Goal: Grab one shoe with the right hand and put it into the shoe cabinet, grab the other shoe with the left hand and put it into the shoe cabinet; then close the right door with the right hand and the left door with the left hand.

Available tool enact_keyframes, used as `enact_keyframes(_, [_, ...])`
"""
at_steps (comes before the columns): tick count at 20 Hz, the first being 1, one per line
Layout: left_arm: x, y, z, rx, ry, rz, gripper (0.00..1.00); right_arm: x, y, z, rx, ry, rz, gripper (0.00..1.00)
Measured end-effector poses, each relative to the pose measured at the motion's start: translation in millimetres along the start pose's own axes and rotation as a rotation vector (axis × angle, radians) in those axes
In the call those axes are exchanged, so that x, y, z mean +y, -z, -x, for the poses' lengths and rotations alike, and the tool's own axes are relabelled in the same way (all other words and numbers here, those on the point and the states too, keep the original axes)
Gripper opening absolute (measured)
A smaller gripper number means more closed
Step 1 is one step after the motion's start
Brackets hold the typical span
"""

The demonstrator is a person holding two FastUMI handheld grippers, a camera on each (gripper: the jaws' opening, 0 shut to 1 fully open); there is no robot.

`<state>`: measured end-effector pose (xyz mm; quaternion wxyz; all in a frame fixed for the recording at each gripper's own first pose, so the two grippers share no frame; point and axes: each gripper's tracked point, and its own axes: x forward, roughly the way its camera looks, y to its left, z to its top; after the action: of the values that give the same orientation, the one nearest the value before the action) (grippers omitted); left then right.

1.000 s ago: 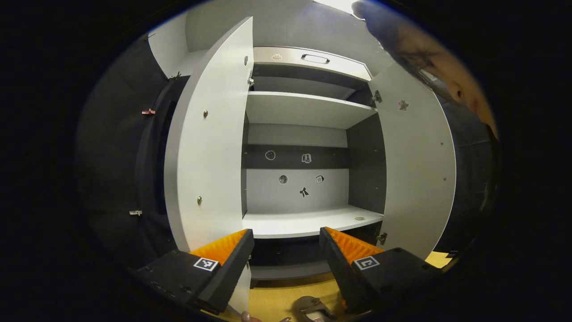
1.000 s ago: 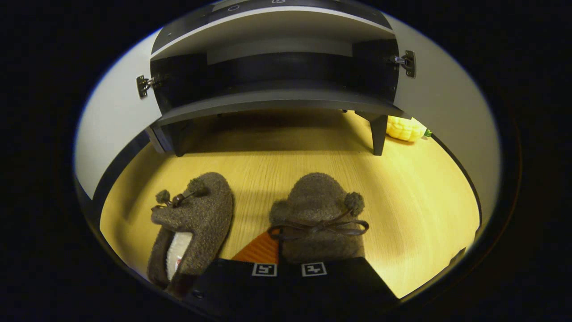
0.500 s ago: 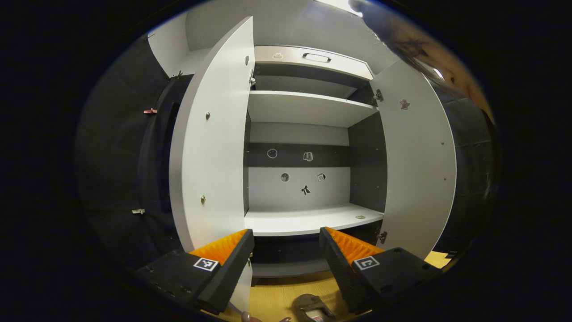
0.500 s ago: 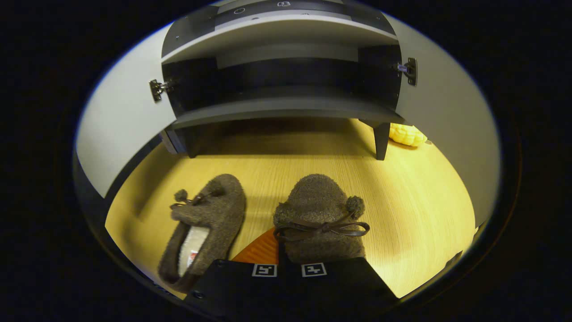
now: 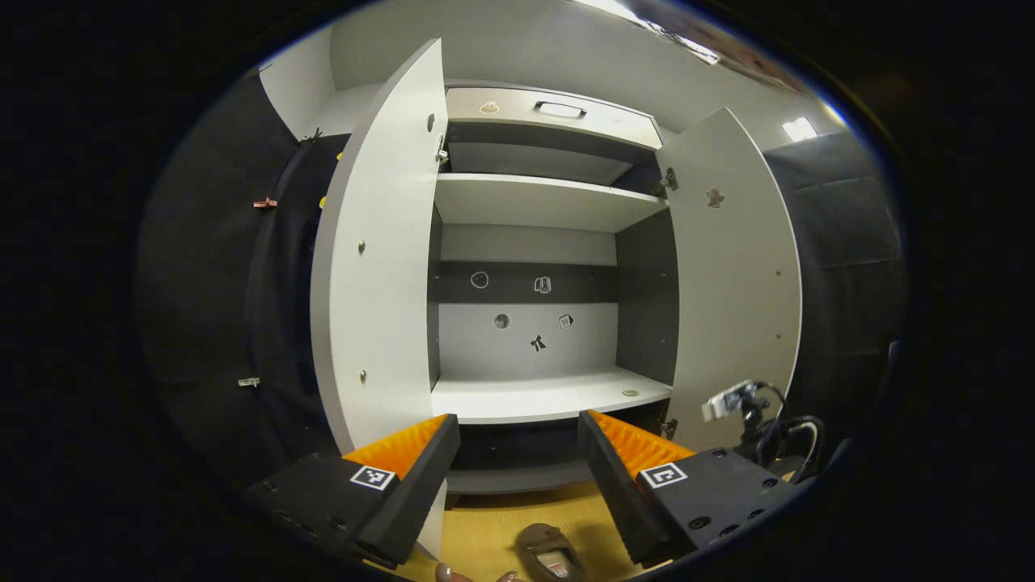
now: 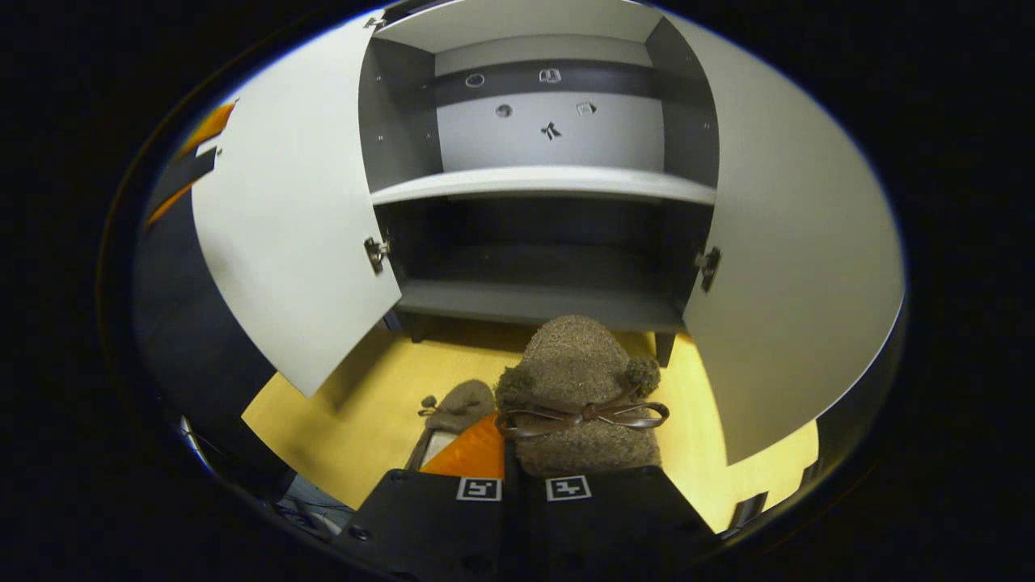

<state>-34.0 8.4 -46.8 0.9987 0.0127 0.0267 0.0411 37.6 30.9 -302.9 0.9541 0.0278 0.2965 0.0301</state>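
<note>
Right gripper (image 6: 517, 453): your fingers are drawn close together and clamp a brown fuzzy slipper (image 6: 578, 388) by its heel end, toe pointing forward, bow lace (image 6: 582, 415) and pompom on top. The slipper hangs above the wooden floor (image 6: 356, 420), in front of the cabinet's dark bottom shelf (image 6: 534, 301).

Second slipper (image 6: 453, 408): on the floor below and to the left of the held one, opening upward, partly hidden behind your finger.

Left gripper (image 5: 517, 440): your fingers stand wide apart and hold nothing. It faces the cabinet's open front; the second slipper (image 5: 548, 551) lies on the floor between and below the fingers.

Shoe cabinet (image 5: 550, 202): both doors swung open, left door (image 5: 380, 267) and right door (image 5: 732, 283). White middle shelf (image 5: 550, 398) carries only a small round item near its right end. Small stickers (image 5: 538, 343) dot the back panel.

Your right gripper's rig (image 5: 756, 412), with cables, shows past the right door's lower edge in the left gripper view.
</note>
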Motion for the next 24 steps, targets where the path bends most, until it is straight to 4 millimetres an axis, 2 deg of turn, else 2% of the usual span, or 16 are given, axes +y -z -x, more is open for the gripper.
enact_keyframes(2, [-2.8, -3.8, 6.1, 0.013, 0.014, -0.001, 0.94, -6.2, -34.8, 11.9, -0.042, 0.006, 0.009, 0.06])
enact_keyframes(5, [0.6, -7.6, 14.8, 0.036, 0.016, -0.048, 0.94, -15.5, -86.2, 17.7, -0.107, 0.025, 0.019, 0.06])
enact_keyframes(7, [3.1, -5.6, 19.7, 0.053, 0.009, -0.074, 0.94, -20.0, -121.9, 16.5, -0.148, 0.036, 0.025, 0.05])
enact_keyframes(11, [-11.8, 5.8, 25.0, 0.105, 0.052, -0.017, 0.94, -22.7, -195.9, 1.0, -0.227, 0.039, 0.063, 0.05])
enact_keyframes(13, [-21.4, 11.0, 26.0, 0.124, 0.077, 0.014, 0.94, -21.9, -238.1, -16.2, -0.264, 0.031, 0.049, 0.05])
enact_keyframes(17, [-25.1, 16.6, 24.2, 0.144, 0.081, 0.030, 0.94, -30.1, -294.5, -56.9, -0.294, 0.062, 0.096, 0.05])
enact_keyframes(21, [-25.0, 21.9, 22.1, 0.166, 0.085, 0.075, 0.95, -34.1, -330.1, -110.4, -0.277, 0.082, 0.115, 0.05])
enact_keyframes(24, [-22.7, 22.8, 21.7, 0.175, 0.082, 0.083, 0.96, -36.2, -338.8, -151.6, -0.232, 0.068, 0.058, 0.05])
